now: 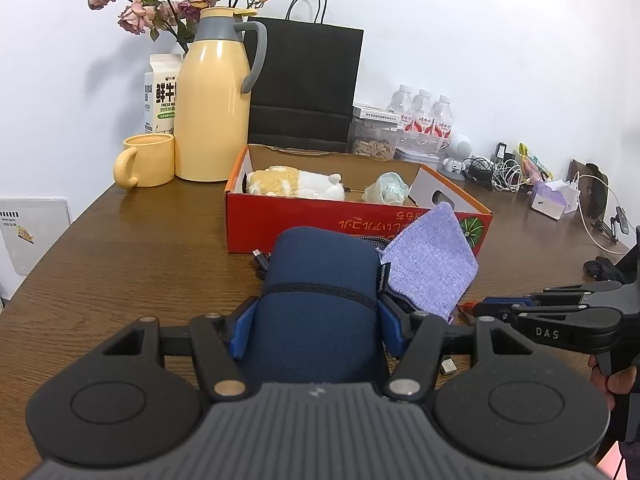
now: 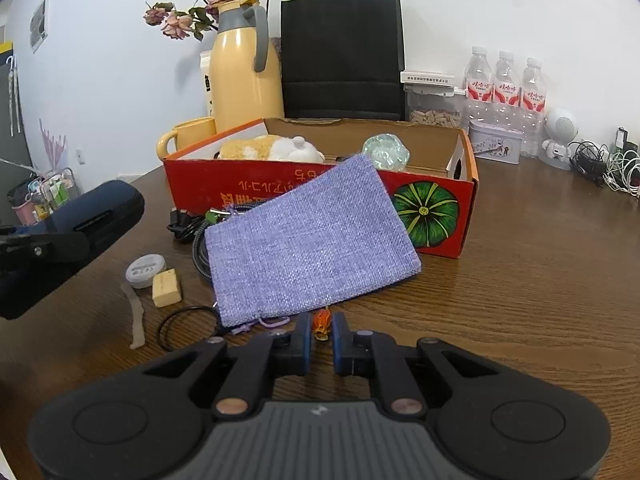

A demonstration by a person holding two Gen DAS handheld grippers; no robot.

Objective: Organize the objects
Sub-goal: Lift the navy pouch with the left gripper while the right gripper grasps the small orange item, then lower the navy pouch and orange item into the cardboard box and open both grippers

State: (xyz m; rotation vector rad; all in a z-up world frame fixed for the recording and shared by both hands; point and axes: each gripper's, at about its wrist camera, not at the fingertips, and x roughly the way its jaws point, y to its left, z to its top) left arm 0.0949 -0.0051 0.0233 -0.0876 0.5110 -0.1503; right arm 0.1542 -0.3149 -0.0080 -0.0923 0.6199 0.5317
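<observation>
My left gripper [image 1: 316, 320] is shut on a navy blue zip case [image 1: 320, 280], which sticks out forward above the brown table [image 1: 140, 264]. In the right wrist view that case [image 2: 108, 204] hangs at the left. My right gripper [image 2: 321, 332] is low over the table, shut on a small orange object [image 2: 321, 325]. Just beyond it lies a purple woven pouch [image 2: 304, 240], leaning on the red cardboard box [image 2: 280, 184]. The box holds a plush toy [image 2: 272, 148] and a pale green wrapped thing [image 2: 386, 152]. From the left wrist, the right gripper [image 1: 480, 308] enters from the right.
Loose on the table left of the pouch are a white round tin [image 2: 145, 270], a yellow block [image 2: 166, 288], a black band [image 2: 188, 326] and a black cable [image 2: 188, 224]. Behind the box stand a yellow jug [image 1: 212, 100], mug [image 1: 148, 160], black bag [image 1: 304, 80] and bottles [image 1: 424, 120].
</observation>
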